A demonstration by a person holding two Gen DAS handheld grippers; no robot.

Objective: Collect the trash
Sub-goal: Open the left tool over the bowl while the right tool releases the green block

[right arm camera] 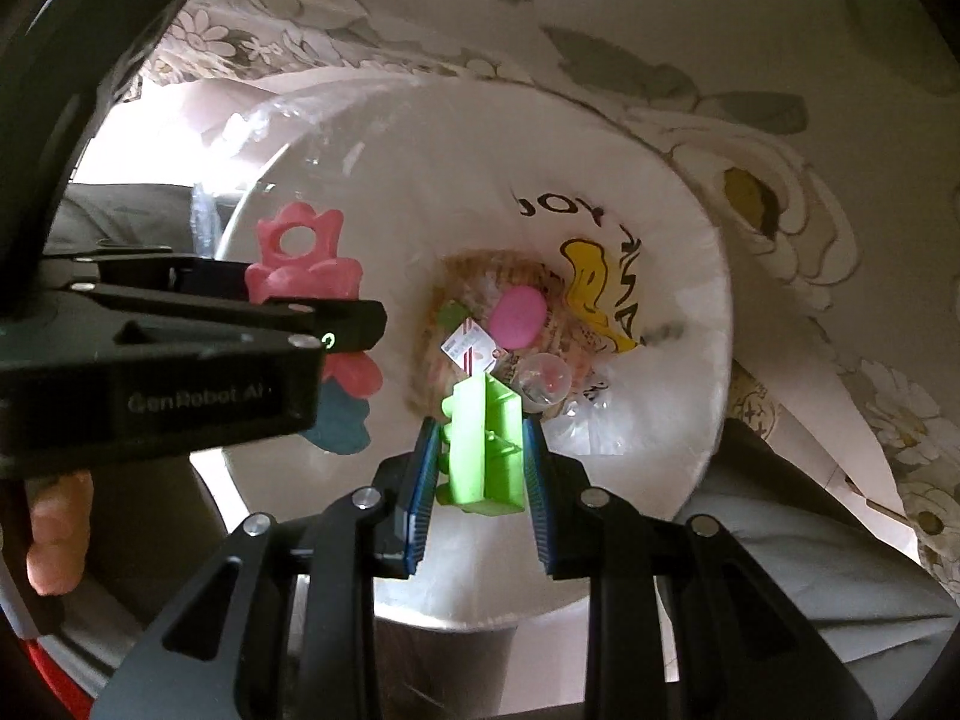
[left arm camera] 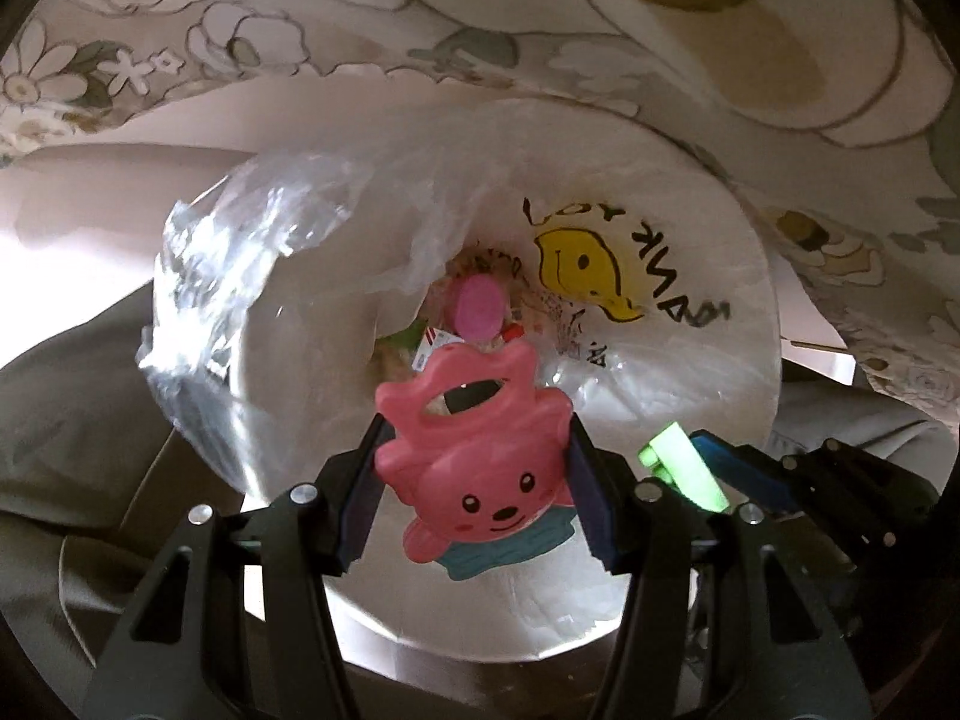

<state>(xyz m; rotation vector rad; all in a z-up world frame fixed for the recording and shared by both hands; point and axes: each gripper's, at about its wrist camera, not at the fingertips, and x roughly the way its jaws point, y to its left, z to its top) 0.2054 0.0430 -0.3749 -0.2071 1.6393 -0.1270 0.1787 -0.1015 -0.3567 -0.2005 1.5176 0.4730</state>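
My left gripper [left arm camera: 474,474] is shut on a pink animal-shaped plastic toy [left arm camera: 474,450] and holds it over the open mouth of a white trash bin [left arm camera: 720,324] lined with a clear bag with a yellow smiley. My right gripper [right arm camera: 480,450] is shut on a lime green plastic piece [right arm camera: 483,444], also above the bin [right arm camera: 678,240]. The green piece [left arm camera: 681,468] shows at the right of the left wrist view. The pink toy [right arm camera: 303,264] and the left gripper's body show at the left of the right wrist view. A pink round lid [right arm camera: 516,318], wrappers and a clear cup [right arm camera: 543,378] lie at the bin's bottom.
A floral cloth [left arm camera: 540,30] hangs behind and to the right of the bin. Loose clear bag plastic [left arm camera: 240,252] folds over the bin's left rim. A grey floor or cloth lies to the left. A hand's fingers [right arm camera: 57,534] show at the far left.
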